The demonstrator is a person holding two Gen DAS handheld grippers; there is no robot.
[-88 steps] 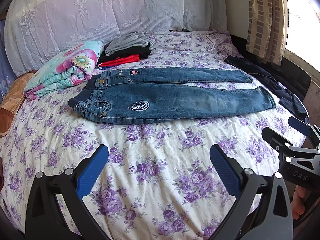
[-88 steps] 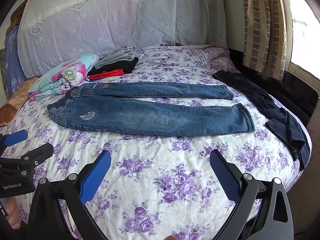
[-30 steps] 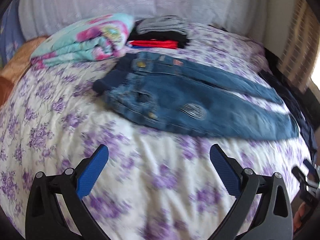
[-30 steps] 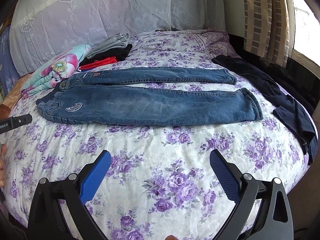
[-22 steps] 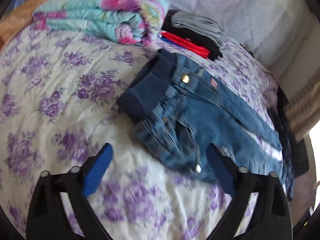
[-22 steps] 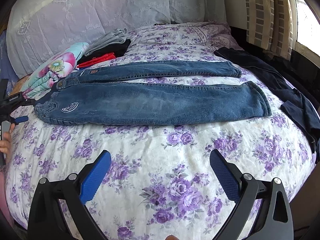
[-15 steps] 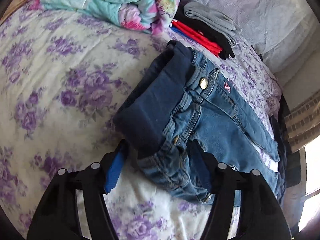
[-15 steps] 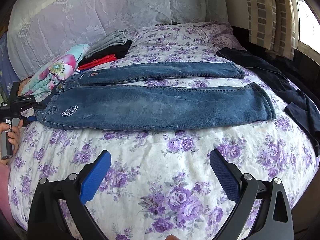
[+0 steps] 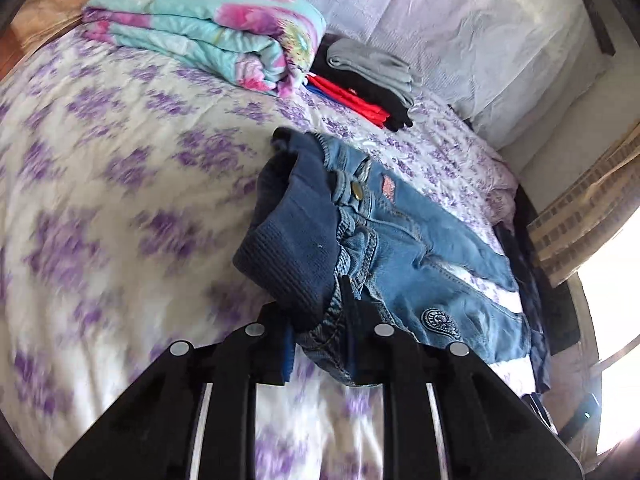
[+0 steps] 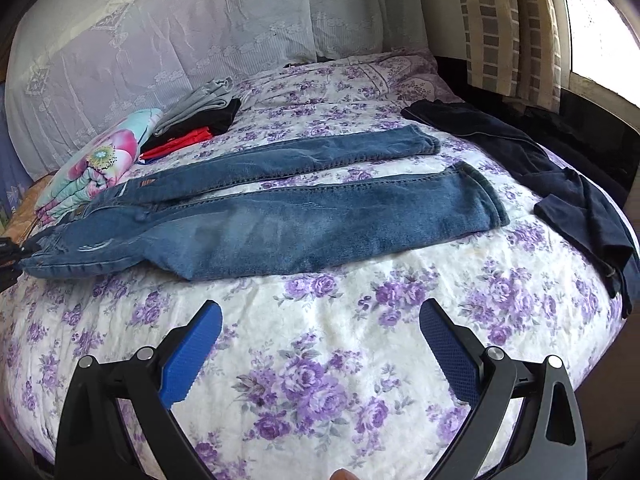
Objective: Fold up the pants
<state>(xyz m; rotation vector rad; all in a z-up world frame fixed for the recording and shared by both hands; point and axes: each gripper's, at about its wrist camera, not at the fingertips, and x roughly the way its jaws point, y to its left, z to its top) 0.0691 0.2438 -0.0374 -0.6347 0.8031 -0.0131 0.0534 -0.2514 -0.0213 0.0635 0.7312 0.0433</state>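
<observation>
Blue jeans (image 10: 280, 216) lie spread on the flowered bed, waist to the left, both legs running right. My left gripper (image 9: 318, 344) is shut on the near corner of the jeans (image 9: 400, 240) at the dark ribbed waistband and lifts that corner off the bed. The left gripper also shows at the far left edge of the right wrist view (image 10: 10, 258), at the waist. My right gripper (image 10: 320, 344) is open and empty, hovering over bare sheet in front of the near leg.
A folded floral blanket (image 9: 208, 36) and a stack of grey, black and red clothes (image 9: 368, 80) sit beyond the waist. A dark garment (image 10: 560, 184) lies at the bed's right edge. Curtain and window at right, pillows at the back.
My left gripper moved in to the waistband, closed on its near corner and raised it. My right gripper crept a little closer to the bed and stayed open.
</observation>
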